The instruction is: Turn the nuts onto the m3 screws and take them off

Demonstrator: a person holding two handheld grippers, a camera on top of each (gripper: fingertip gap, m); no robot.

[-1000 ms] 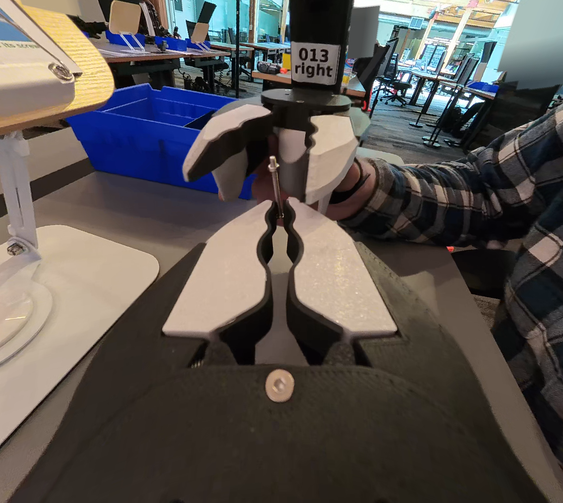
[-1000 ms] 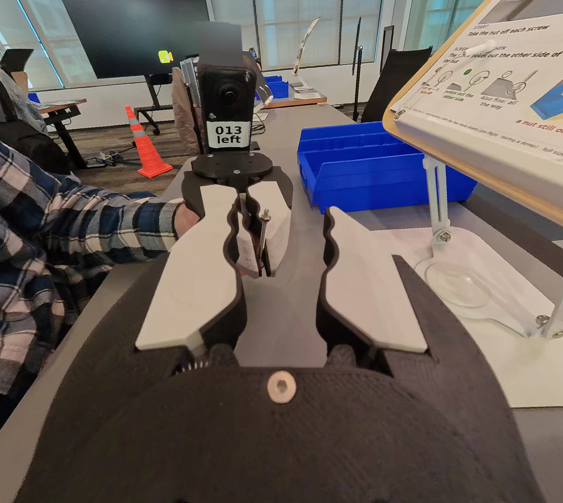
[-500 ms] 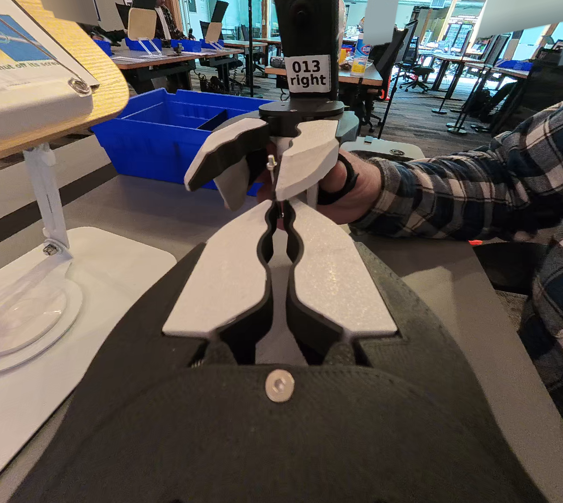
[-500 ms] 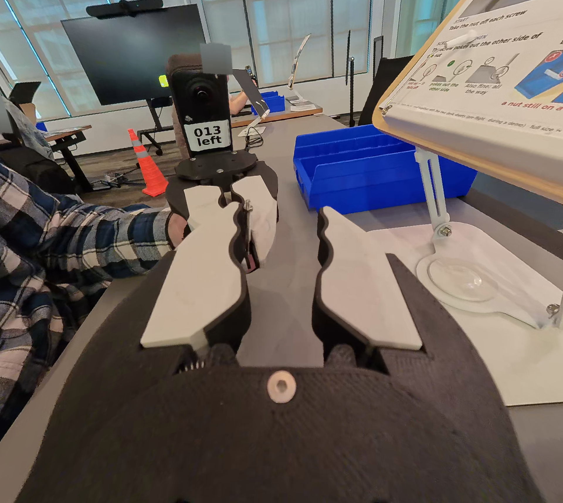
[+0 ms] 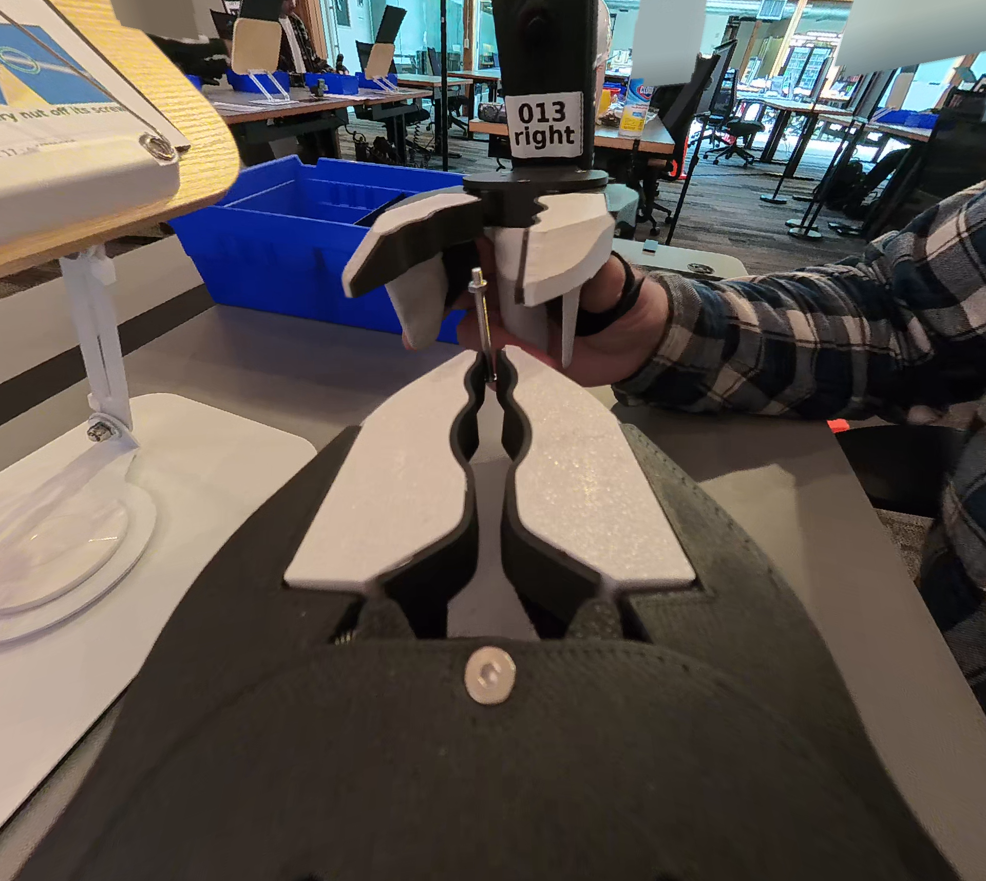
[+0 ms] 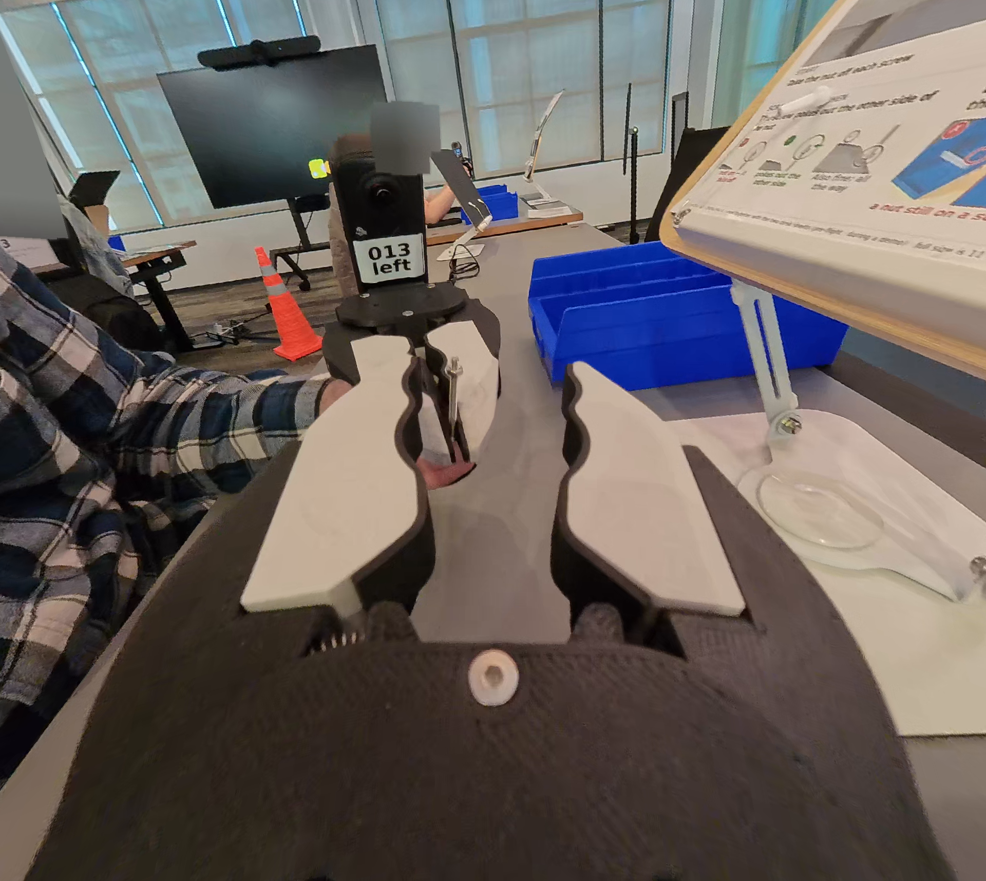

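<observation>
On a grey table (image 6: 512,268), open-plan office.

The screw (image 5: 483,321) stands upright, pinched at its foot in the left gripper (image 5: 492,364), facing the spread right gripper (image 5: 475,316), with the bin (image 5: 277,263) behind and the stand (image 5: 101,337) to its left.

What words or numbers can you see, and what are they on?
White label on the left view's black camera: readable, but I don't repeat writing.
Second white label, on the right view's other camera: same.
Tilted instruction sheet: partly blurred.
Far bottle: too small.
</observation>
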